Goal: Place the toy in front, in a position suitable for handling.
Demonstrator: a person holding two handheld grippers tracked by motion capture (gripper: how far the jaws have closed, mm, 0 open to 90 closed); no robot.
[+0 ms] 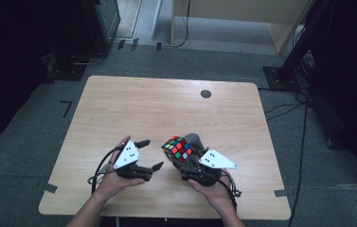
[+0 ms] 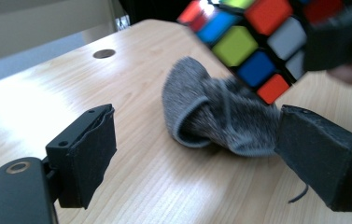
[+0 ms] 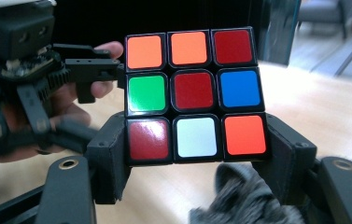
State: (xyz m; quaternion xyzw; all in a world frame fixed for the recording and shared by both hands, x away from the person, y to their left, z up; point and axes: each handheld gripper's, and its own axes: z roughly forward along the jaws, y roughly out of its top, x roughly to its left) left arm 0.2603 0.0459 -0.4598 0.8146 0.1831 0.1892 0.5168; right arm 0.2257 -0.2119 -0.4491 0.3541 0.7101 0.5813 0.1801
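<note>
A scrambled Rubik's cube is held just above the wooden table, and my right gripper is shut on its lowest layer, one pad on each side. A crumpled grey sock lies on the table right behind and under the cube. My left gripper stands open just left of the cube, its jaws wide apart with nothing pressed between them. In the left gripper view the sock lies ahead and the cube hangs at the upper right.
A small dark round hole sits near the table's far edge. Both hands work close to the near edge. Grey carpet with cables, tape marks and dark stands surrounds the table.
</note>
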